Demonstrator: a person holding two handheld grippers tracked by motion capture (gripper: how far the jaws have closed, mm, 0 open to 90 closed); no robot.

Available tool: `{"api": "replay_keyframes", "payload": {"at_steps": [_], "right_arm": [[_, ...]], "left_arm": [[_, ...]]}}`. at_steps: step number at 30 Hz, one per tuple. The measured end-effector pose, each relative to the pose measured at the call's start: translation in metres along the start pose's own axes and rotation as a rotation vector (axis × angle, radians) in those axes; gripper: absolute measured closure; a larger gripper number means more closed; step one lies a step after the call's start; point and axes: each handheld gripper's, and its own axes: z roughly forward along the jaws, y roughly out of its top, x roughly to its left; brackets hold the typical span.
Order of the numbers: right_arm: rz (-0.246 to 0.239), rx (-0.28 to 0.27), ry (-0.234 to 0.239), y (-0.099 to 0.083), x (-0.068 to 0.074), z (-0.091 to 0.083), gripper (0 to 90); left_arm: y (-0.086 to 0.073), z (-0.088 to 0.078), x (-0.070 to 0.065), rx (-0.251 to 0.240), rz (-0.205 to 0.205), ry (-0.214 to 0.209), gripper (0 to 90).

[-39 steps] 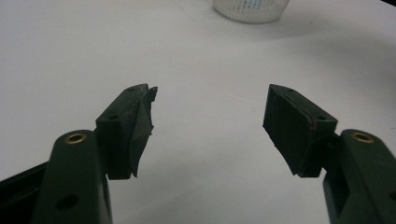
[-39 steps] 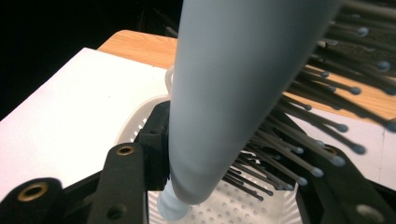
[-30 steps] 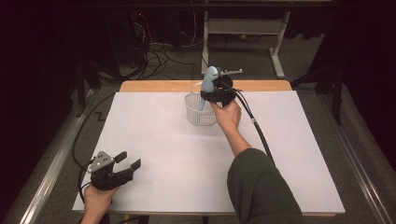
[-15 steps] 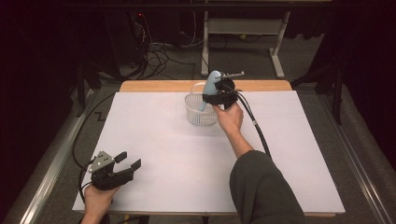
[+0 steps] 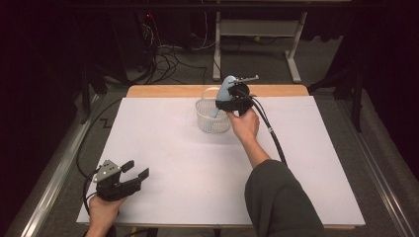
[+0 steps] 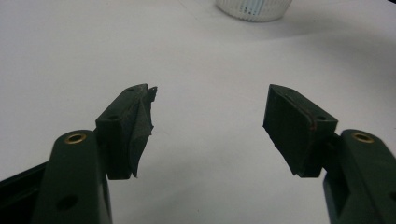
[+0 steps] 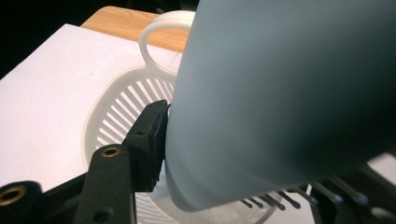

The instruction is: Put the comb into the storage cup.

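Note:
A pale blue brush [image 5: 226, 88] with dark bristles [image 7: 275, 198] stands tilted in a white slatted basket [image 5: 212, 121] at the back of the table. My right gripper [image 5: 232, 101] is at the basket's right rim with the brush [image 7: 280, 93] between its jaws. Those jaws have just been opening: one pad [image 7: 152, 135] still touches the brush, the other is hidden behind it. The basket [image 7: 116, 112] lies right below. My left gripper [image 5: 134, 170] rests near the front left corner, open and holding nothing [image 6: 210, 116]; the basket [image 6: 254, 8] is far ahead of it.
A white sheet [image 5: 188, 168] covers the table, with a strip of bare wood [image 5: 168, 91] along the far edge. The right gripper's black cable [image 5: 272, 136] trails back across the sheet beside the forearm. Dark floor, cables and a metal frame lie beyond the table.

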Motion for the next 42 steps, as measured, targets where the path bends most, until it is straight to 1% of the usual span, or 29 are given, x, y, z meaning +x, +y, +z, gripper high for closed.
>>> {"api": "replay_keyframes", "payload": {"at_steps": [6, 12, 18, 24, 30, 31, 33, 37, 42], "right_arm": [[-0.026, 0.007, -0.024, 0.0, 0.001, -0.001, 40.8], [-0.035, 0.015, -0.035, -0.001, -0.001, -0.003, 39.0], [-0.076, 0.04, -0.059, -0.002, 0.0, -0.003, 33.1], [-0.08, 0.04, -0.051, -0.003, 0.0, -0.004, 32.4], [-0.09, 0.042, -0.059, -0.004, 0.001, -0.006, 30.1], [-0.094, 0.033, -0.059, -0.004, 0.0, -0.008, 30.1], [-0.084, 0.016, -0.056, -0.005, -0.001, -0.011, 30.5], [-0.081, 0.023, -0.054, -0.008, -0.005, -0.015, 30.3], [-0.08, 0.013, -0.047, -0.01, -0.009, -0.019, 30.3]], "left_arm": [[0.0, -0.001, 0.0, -0.004, -0.002, 0.001, 33.3], [0.0, -0.001, 0.0, -0.005, -0.001, 0.003, 33.3], [0.0, -0.001, 0.0, -0.004, -0.001, 0.004, 33.3], [0.0, -0.002, 0.0, -0.005, -0.003, 0.004, 33.3], [0.0, -0.002, 0.001, -0.008, -0.005, 0.003, 33.3], [0.0, -0.002, 0.001, -0.008, -0.004, 0.004, 33.3], [0.0, -0.002, 0.0, -0.005, -0.003, 0.003, 33.3], [0.0, -0.001, 0.0, -0.004, -0.003, 0.005, 33.3], [0.0, -0.001, 0.0, -0.003, -0.005, 0.006, 33.3]]}}
